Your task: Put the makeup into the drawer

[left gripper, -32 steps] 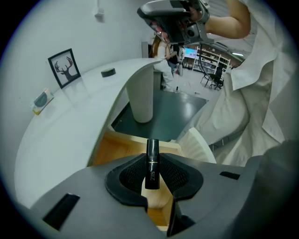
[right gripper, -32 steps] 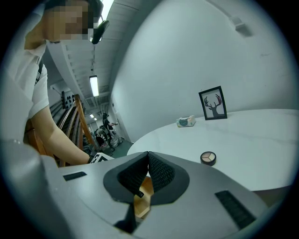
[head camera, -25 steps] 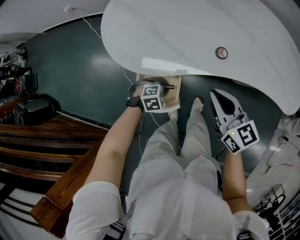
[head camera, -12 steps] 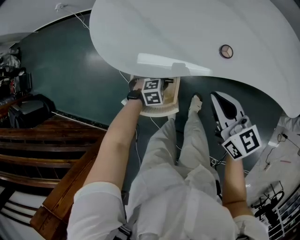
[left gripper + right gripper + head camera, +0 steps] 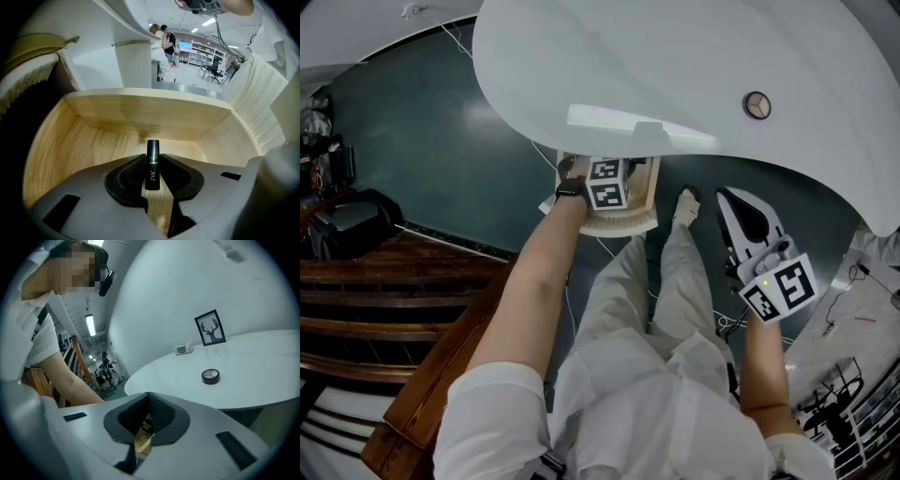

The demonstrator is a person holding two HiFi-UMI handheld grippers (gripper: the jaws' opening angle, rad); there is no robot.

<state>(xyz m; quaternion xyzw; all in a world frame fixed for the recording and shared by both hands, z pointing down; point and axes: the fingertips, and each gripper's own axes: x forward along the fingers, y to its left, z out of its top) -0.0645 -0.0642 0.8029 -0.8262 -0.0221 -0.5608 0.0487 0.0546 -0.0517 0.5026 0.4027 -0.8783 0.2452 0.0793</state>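
The drawer stands pulled out from under the white table. The table's curved edge hangs over the back part of the drawer, so only the front part is free from above. In the head view the left gripper is down in this free part, just in front of the table edge. In the left gripper view pale wood closes it in on three sides: a back wall ahead and a side wall on each side, none of them touching the jaws. Bare wooden floor shows to the left of the jaws and ahead of them.

The left jaws pinch a black lipstick tube with a gold band. It stands upright between the pads, its top above them, inside the drawer. Whether its lower end touches the drawer floor I cannot tell.

The right gripper hangs beside the person's right leg, under the table's edge and well apart from the drawer. Its jaws are pressed together with nothing between them.

On the table top lies a round eyeshadow compact, near the edge, with bare surface around it. Farther back a small framed deer picture stands upright.
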